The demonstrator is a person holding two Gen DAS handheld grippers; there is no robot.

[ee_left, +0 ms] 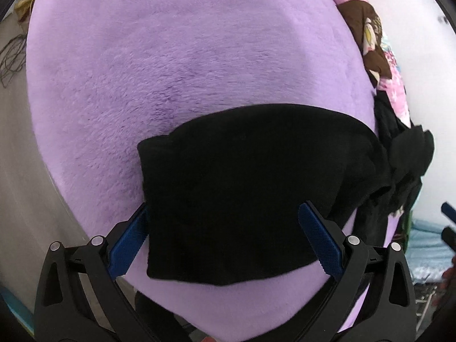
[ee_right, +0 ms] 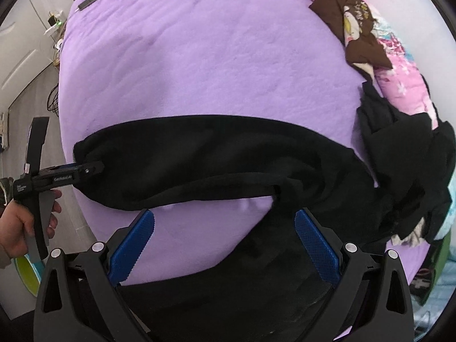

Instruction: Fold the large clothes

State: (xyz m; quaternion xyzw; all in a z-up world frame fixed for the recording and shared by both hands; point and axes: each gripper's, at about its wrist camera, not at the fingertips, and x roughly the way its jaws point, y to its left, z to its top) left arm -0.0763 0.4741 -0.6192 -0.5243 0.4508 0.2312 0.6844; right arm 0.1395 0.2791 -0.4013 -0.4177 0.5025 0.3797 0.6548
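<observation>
Both my grippers spread, pinching nothing: left (ee_left: 222,239) | right (ee_right: 225,245) | black garment (ee_right: 216,156) flat on purple blanket (ee_right: 199,57)

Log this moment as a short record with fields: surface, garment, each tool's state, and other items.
surface: purple blanket covering a bed
garment: black garment spread across the near part of the blanket
left tool: open, fingers either side of the garment's end, not closed on it
right tool: open, above blanket and garment, holding nothing
other items: pile of dark clothes at right; pink floral bedding along the right edge
fold: not clearly begun
</observation>
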